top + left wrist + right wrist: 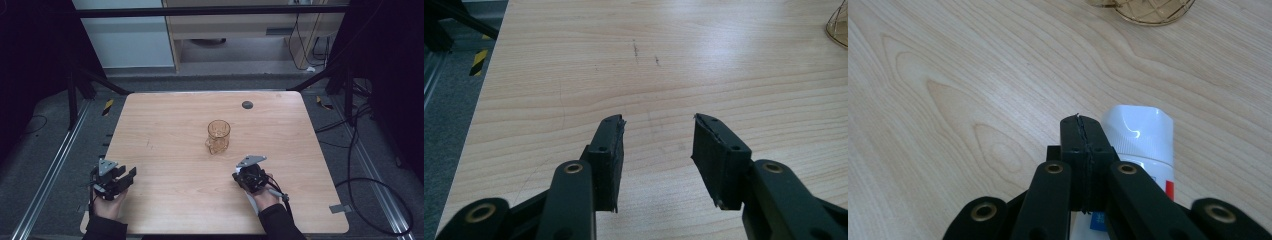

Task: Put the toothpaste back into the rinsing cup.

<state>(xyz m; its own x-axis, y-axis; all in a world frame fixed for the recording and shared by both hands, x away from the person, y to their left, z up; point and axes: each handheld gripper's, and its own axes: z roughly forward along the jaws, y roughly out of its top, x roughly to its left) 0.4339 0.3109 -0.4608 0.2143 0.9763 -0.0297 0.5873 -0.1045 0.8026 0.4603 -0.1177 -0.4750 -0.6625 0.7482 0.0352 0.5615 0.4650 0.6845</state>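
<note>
Seemingly idle — both claws rest near worktop [170, 130] front edge. Left claw [658, 150] wide, nothing btwn jaws. Right claw [1082, 150] pinched together; white tube [1143, 137] lies just beside/under it — grip unclear. Amber glass mug [218, 136] upright mid-worktop, well apart, prob. next target.

There was one glass mug [218, 136], one white tube [1143, 137], and one table [165, 190].
</note>
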